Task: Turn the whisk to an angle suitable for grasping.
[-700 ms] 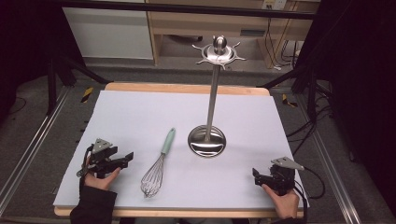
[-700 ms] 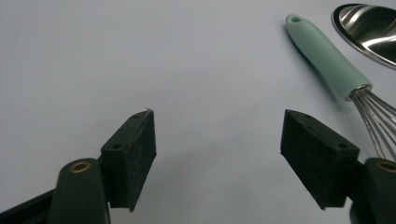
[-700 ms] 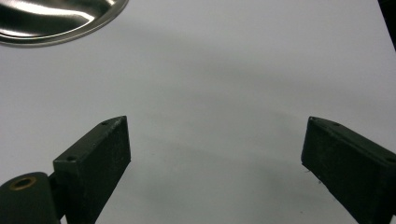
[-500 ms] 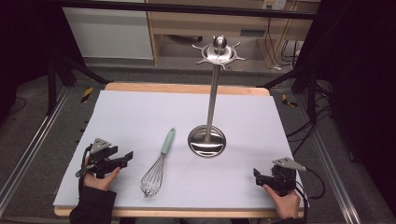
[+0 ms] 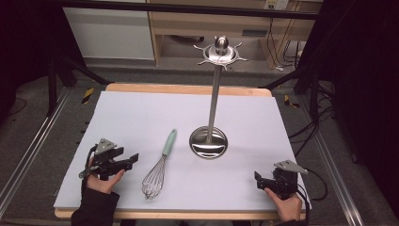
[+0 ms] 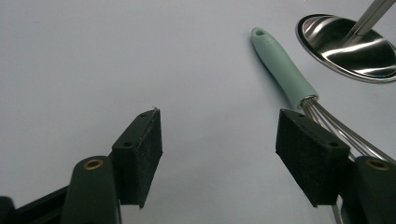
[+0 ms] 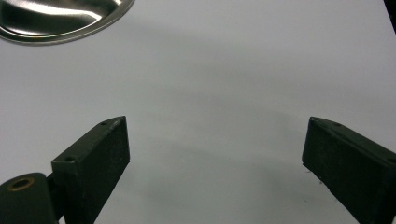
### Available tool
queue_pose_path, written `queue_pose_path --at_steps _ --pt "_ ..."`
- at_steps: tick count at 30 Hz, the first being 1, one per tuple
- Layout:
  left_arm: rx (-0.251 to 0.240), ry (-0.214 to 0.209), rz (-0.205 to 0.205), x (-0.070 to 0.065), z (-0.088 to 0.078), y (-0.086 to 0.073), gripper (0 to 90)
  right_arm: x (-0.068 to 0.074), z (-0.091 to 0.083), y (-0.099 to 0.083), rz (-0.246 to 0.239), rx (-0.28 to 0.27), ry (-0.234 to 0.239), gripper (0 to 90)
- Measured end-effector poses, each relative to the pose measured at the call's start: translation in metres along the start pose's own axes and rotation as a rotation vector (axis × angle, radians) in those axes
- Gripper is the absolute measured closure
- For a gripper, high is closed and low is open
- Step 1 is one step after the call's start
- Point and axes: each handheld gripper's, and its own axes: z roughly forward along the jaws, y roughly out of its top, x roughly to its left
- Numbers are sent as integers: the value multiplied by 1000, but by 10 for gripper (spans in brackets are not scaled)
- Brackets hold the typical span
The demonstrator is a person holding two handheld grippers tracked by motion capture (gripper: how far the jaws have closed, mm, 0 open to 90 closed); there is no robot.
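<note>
A wire whisk (image 5: 159,168) with a mint-green handle (image 6: 283,70) lies on the white mat, wires toward me. A steel utensil stand (image 5: 215,94) rises from a round base (image 5: 208,142) (image 6: 348,44) (image 7: 56,16) and ends in a hooked crown. My left gripper (image 5: 133,159) (image 6: 219,149) rests at the mat's front left, open, just left of the whisk with nothing between its pads. At the front right my right gripper (image 5: 258,180) (image 7: 215,163) stands open over bare mat.
The white mat (image 5: 141,117) covers a wooden table (image 5: 188,88). Dark floor, cables and metal frame rails surround it. A wooden cabinet (image 5: 197,23) stands behind. A hand (image 5: 101,181) and another hand (image 5: 287,207) hold the grippers at the front edge.
</note>
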Motion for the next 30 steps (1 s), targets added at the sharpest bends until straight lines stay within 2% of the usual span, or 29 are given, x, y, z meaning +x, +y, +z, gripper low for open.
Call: queue_pose_path --at_steps 3,13,15,25,30 --pt "-5 -18 5 -5 -1 5 310 0 0 0 1 0 1 79" --pt "-4 -39 32 -18 -3 21 309 -2 0 1 3 -6 -13 79" --pt "1 -43 49 -22 -2 25 306 -2 0 1 3 -1 -13 81" --pt "-4 -50 66 -29 -1 37 299 -2 -1 2 11 -7 -13 82" --pt "14 -53 87 -34 0 45 295 -3 -3 2 12 -6 -18 82"
